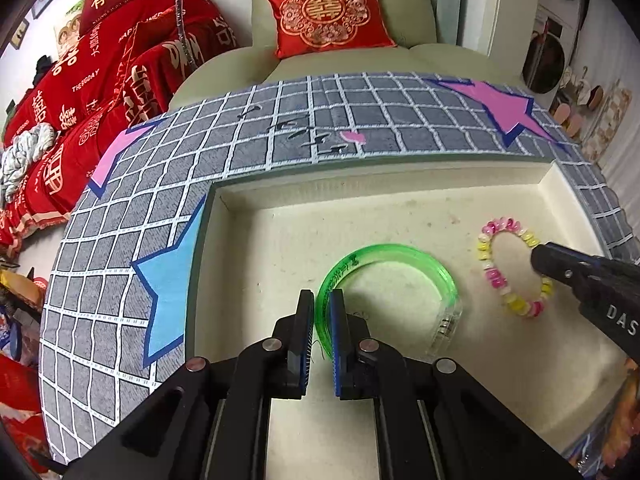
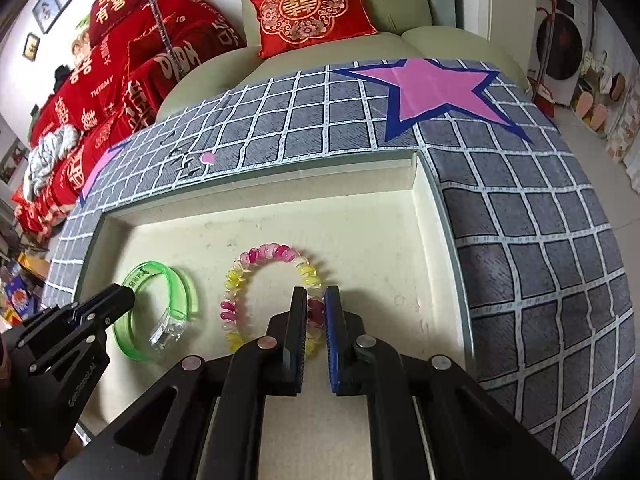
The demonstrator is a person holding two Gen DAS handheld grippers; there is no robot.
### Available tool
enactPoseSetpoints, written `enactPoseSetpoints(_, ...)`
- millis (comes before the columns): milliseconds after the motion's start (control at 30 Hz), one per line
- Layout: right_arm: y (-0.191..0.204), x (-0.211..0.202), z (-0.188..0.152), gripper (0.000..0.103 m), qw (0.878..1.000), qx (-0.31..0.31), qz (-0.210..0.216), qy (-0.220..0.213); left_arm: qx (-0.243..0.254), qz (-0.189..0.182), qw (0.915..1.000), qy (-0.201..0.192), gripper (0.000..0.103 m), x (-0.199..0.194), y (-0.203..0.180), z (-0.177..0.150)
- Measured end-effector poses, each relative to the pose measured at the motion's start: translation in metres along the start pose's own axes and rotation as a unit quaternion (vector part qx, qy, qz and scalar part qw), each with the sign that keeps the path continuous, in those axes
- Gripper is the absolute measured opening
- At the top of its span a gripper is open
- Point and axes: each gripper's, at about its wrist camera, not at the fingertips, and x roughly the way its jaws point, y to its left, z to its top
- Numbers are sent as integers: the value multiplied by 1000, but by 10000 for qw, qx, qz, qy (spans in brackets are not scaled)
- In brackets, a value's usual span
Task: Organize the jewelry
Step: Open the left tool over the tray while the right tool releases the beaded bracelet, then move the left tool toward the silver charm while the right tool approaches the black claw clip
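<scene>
While your left gripper pinches the green bangle rim inside the cream tray, the bead bracelet lies beside it; your right gripper's arm reads "DAS", cut off. From the right wrist, your right gripper clamps the bead bracelet in the tray; bangle lettering is illegible.

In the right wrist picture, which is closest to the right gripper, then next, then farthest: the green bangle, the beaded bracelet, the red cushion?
1. Beaded bracelet, between the right gripper jaws, in the tray.
2. Green bangle, to its left in the tray.
3. Red cushion, far back on the sofa.
</scene>
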Motion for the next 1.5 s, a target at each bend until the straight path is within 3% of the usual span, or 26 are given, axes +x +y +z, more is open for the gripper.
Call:
enactPoseSetpoints(167, 1, -4, 1, 12, 9999, 66, 114, 29, -115, 90, 9999, 38, 16, -6, 3, 2)
enactPoseSetpoints(233, -1, -9, 2, 25, 9997, 144, 173, -32, -161, 77, 9998, -41, 16, -12, 6, 3)
enactPoseSetpoints(300, -2, -16, 3, 54, 9995, 208, 199, -127, -184, 100, 9997, -105, 16, -17, 8, 5)
enactPoseSetpoints(433, 0, -30, 2, 56, 9988, 292, 313, -228, -233, 1, 9996, -146, 16, -26, 9, 5)
enactPoseSetpoints(500, -1, -37, 1, 66, 9982, 374, 412, -228, -239, -52, 9996, -173, 16, -32, 9, 3)
enactPoseSetpoints(600, -2, -51, -2, 71, 9972, 461, 512, -281, -251, -113, 9994, -227, 18, -45, 11, -3)
enactPoseSetpoints(633, -2, -56, -3, 73, 9971, 466, 524, -293, -281, -133, 9993, -218, 52, -49, 13, -5)
enactPoseSetpoints(667, -1, -60, -6, 79, 9971, 466, 531, -299, -328, -136, 9992, -203, 103, -52, 14, -8)
enactPoseSetpoints(733, 0, -70, -12, 80, 9966, 465, 598, -331, -461, -47, 9978, -466, 103, -68, 20, -16)
enactPoseSetpoints(867, 0, -90, -27, 86, 9950, 524, 759, -377, -340, -31, 9980, -531, 103, -89, 23, -31)
enactPoseSetpoints(1133, -5, -140, -64, 87, 9898, 578, 1114, -670, -108, 46, 9950, -992, 103, -147, 25, -88)
enactPoseSetpoints(1400, -7, -189, -108, 89, 9863, 367, 1043, -1227, -186, -288, 9958, -844, 103, -172, 32, -146)
enactPoseSetpoints(1500, -6, -200, -125, 89, 9864, 297, 981, -1285, -154, -187, 9962, -832, 103, -176, 32, -167)
